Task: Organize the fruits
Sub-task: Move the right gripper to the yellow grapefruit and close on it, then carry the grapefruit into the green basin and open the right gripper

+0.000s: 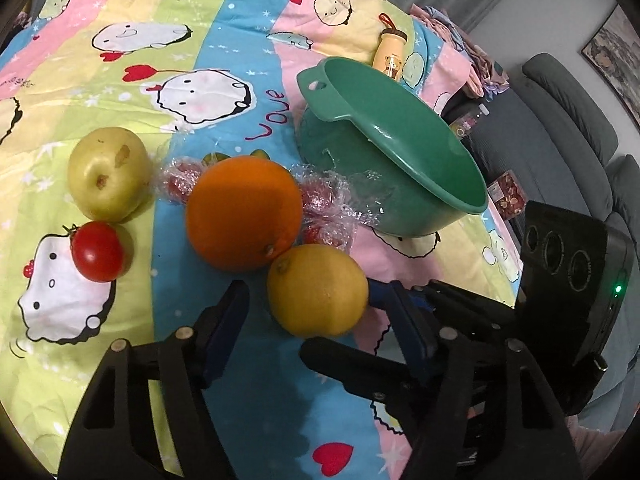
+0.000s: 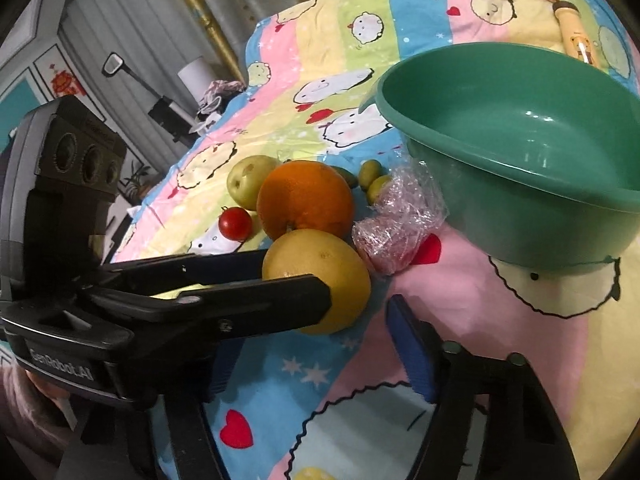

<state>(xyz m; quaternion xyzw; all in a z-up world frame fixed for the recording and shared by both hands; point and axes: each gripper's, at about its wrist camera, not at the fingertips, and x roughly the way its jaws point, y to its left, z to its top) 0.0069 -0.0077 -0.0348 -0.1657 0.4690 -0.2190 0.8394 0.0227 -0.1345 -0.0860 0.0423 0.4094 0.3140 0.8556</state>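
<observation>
A yellow lemon point(image 1: 318, 291) lies on the patterned cloth, between the open fingers of my left gripper point(image 1: 310, 308); whether the pads touch it I cannot tell. An orange point(image 1: 244, 212), a green apple point(image 1: 108, 174) and a red tomato point(image 1: 98, 251) lie beyond it. Red fruits in crinkled plastic wrap point(image 1: 326, 206) lie by the tilted empty green bowl point(image 1: 396, 148). In the right wrist view my right gripper point(image 2: 312, 344) is open and empty, just behind the lemon point(image 2: 320, 280); the left gripper point(image 2: 296, 280) reaches in from the left. Small green fruits point(image 2: 372, 180) lie behind the orange point(image 2: 306, 198).
A yellow bear-print bottle point(image 1: 390, 50) lies behind the bowl point(image 2: 520, 140). The cloth-covered table point(image 1: 160, 60) ends at the right, where a grey sofa point(image 1: 568, 120) stands. Curtains and a lamp stand behind the table in the right wrist view.
</observation>
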